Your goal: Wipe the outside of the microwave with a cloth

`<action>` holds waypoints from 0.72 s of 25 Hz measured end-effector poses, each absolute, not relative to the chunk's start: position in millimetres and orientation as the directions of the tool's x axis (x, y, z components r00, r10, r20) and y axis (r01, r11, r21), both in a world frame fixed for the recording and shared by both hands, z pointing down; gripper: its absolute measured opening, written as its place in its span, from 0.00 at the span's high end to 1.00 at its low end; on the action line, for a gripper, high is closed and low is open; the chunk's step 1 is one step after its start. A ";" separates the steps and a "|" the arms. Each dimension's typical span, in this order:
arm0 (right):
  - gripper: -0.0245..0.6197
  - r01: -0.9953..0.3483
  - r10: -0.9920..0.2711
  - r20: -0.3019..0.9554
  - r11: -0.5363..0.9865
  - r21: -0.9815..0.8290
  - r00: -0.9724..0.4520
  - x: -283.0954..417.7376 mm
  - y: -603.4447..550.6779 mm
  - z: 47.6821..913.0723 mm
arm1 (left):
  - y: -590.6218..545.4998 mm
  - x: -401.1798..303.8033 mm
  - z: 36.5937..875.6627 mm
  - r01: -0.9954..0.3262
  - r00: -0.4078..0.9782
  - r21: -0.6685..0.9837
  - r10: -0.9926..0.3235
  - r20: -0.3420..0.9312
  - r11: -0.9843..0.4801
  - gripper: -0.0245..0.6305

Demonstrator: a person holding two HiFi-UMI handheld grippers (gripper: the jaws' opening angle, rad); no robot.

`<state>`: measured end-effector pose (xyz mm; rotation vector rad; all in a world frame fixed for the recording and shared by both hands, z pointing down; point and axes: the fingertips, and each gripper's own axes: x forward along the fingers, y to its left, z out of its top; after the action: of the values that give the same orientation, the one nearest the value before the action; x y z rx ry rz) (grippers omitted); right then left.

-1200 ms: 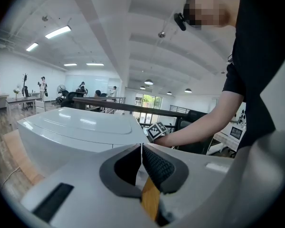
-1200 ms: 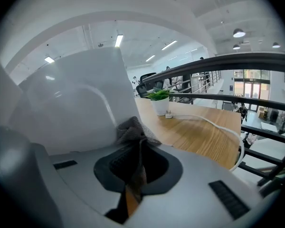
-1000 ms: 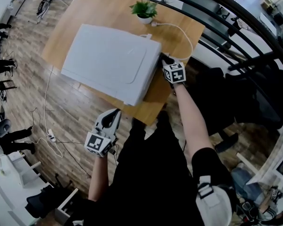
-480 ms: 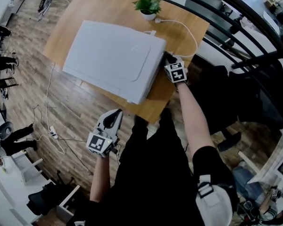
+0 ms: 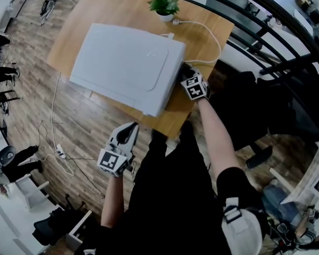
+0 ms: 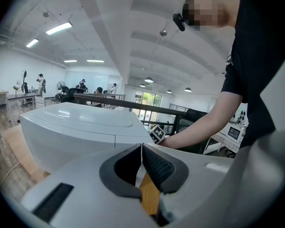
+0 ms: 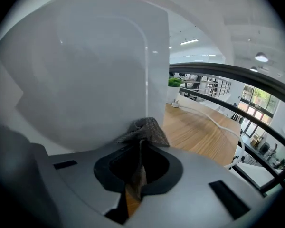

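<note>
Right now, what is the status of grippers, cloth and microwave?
Right gripper shut on cloth, cloth against microwave side. Left gripper shut, empty, beside the table. Cable lies beyond, not in the way.

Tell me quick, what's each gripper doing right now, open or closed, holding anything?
Left gripper: closed, holding nothing.
Right gripper: closed on the grey cloth, at the microwave's side.

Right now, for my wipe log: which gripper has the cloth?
The right gripper, shut on the grey cloth at the microwave's side. The left gripper is shut with nothing in it, held clear of the microwave.
</note>
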<state>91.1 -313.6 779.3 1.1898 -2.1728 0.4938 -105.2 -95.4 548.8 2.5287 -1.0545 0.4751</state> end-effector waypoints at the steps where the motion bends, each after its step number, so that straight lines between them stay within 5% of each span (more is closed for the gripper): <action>1: 0.95 -0.847 -0.619 0.664 0.530 -0.041 -0.419 89.2 -310.6 780.2 | -95.2 -105.0 548.8 -0.726 0.667 0.197 -0.605 0.435 -0.659 0.95; 18: 0.95 -0.823 -0.579 0.684 0.566 -0.054 -0.443 59.0 -259.8 790.4 | -96.4 -107.8 545.3 -0.683 0.710 0.207 -0.570 0.412 -0.701 0.95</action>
<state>59.0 -259.8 790.4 1.1167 -2.1795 0.5106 -107.8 -96.4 545.3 2.5733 -0.9778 0.4554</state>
